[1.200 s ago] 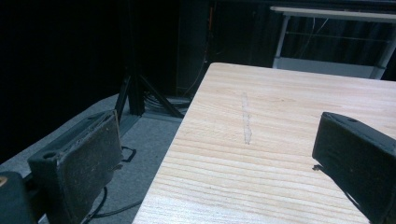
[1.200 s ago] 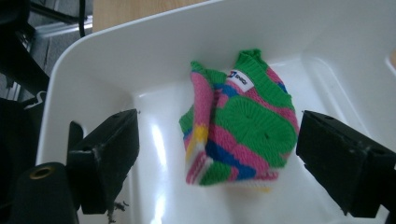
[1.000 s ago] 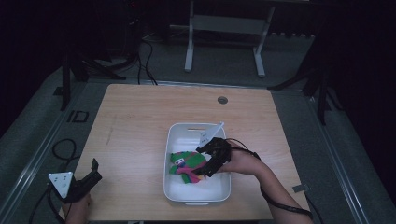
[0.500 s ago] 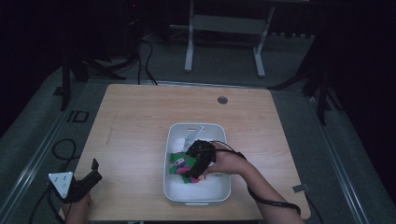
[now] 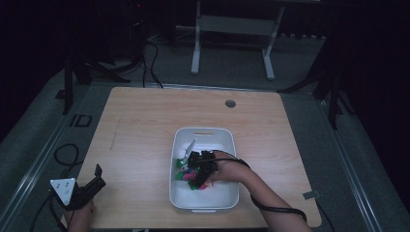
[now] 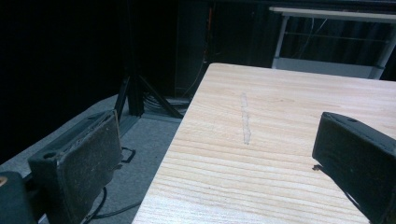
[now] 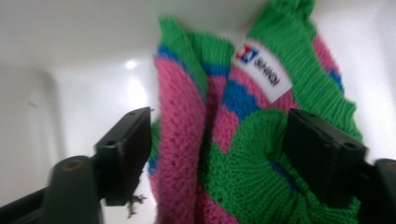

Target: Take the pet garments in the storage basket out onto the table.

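Observation:
A knitted piece (image 7: 187,140) in pink, green and blue with a white label (image 7: 262,70) lies bunched in a white bin (image 5: 205,131) at the table's middle. My right gripper (image 5: 190,167) reaches down into the bin from the right. Its jaws have just been closing, and the knit fills the gap between them in the right gripper view, touching both pads (image 7: 133,149). My left gripper (image 5: 100,176) rests over the table's front left corner, open with nothing between its fingers (image 6: 88,163).
The wooden table (image 5: 145,125) has a small round grommet (image 5: 230,103) near its far edge. Its left edge (image 6: 173,140) drops to a grey floor with cables and a dark stand. A white frame (image 5: 232,29) stands beyond the table.
My right gripper has moved left and down into the bin, onto the knitted piece. The left gripper has stayed put.

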The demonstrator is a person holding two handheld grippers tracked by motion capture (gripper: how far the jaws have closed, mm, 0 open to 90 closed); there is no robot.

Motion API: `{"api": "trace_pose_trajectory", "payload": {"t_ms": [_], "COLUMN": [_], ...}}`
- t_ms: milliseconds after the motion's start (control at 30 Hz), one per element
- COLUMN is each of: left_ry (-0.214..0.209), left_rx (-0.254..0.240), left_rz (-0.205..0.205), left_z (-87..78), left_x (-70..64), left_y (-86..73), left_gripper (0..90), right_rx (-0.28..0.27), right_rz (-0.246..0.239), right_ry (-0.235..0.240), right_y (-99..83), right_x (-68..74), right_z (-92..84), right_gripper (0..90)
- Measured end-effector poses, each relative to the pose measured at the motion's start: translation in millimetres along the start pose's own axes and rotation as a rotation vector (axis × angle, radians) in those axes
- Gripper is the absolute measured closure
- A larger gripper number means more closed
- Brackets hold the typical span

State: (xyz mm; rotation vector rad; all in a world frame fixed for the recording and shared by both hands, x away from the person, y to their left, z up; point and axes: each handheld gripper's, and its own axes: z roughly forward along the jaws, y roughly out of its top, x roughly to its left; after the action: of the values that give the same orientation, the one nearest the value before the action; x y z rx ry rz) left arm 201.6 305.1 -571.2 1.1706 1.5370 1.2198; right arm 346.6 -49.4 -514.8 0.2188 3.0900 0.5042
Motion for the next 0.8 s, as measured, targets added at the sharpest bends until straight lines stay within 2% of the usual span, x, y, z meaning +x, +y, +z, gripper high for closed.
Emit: {"api": "trace_pose_trajectory", "payload": {"t_ms": [67, 100, 167, 200, 267, 333, 367, 400, 533, 600, 633, 767, 800], "left_ry": [-0.001, -0.001, 0.0, -0.001, -0.001, -0.001, -0.001, -0.001, -0.001, -0.001, -0.001, 0.001, 0.001], "left_rx": [-0.001, -0.001, -0.001, 0.0, 0.0, 0.0, 0.0, 0.0, 0.0, 0.0, 0.0, 0.0, 0.0], "left_rz": [-0.001, -0.001, 0.0, 0.001, 0.0, 0.0, 0.0, 0.001, -0.005, -0.002, -0.002, 0.001, 0.001], "left_z": [0.0, 0.0, 0.0, -0.1, 0.0, 0.0, 0.0, 0.0, 0.2, 0.2, 0.2, 0.0, 0.0], "left_x": [0.1, 0.1, 0.1, 0.1, 0.1, 0.2, 0.1, 0.1, 0.3, 0.2, 0.2, 0.0, 0.0], "left_y": [0.0, 0.0, 0.0, 0.0, 0.0, 0.0, 0.0, 0.0, 0.0, 0.0, 0.0, 0.0, 0.0], "left_gripper": [1.9, 1.9, 1.9, 1.9, 1.9, 1.9, 1.9, 1.9, 1.9, 1.9, 1.9, 1.9, 1.9], "right_rx": [0.032, 0.049, 0.056, 0.061, 0.063, 0.06, 0.059, 0.059, 0.029, -0.011, -0.011, -0.075, -0.075], "right_rz": [-0.023, -0.051, -0.062, -0.084, -0.088, -0.093, -0.089, -0.089, -0.097, -0.087, -0.087, -0.081, -0.081], "right_ry": [-0.024, -0.048, -0.061, -0.092, -0.1, -0.117, -0.139, -0.139, -0.141, -0.12, -0.12, -0.133, -0.133], "right_y": [0.8, 0.9, 0.9, 1.2, 1.3, 1.3, 1.8, 1.8, 0.5, -2.2, -2.2, -5.3, -5.3], "right_x": [2.3, 4.6, 6.1, 8.7, 8.9, 9.4, 9.0, 9.0, 8.8, 7.4, 7.4, 5.7, 5.7], "right_z": [4.4, 6.2, 7.1, 8.2, 8.0, 7.4, 6.1, 6.1, -2.5, -16.8, -16.8, -46.5, -46.5], "right_gripper": [31.9, 34.1, 36.2, 40.3, 43.2, 52.0, 61.4, 61.4, 66.9, 67.3, 67.3, 67.4, 67.4]}}
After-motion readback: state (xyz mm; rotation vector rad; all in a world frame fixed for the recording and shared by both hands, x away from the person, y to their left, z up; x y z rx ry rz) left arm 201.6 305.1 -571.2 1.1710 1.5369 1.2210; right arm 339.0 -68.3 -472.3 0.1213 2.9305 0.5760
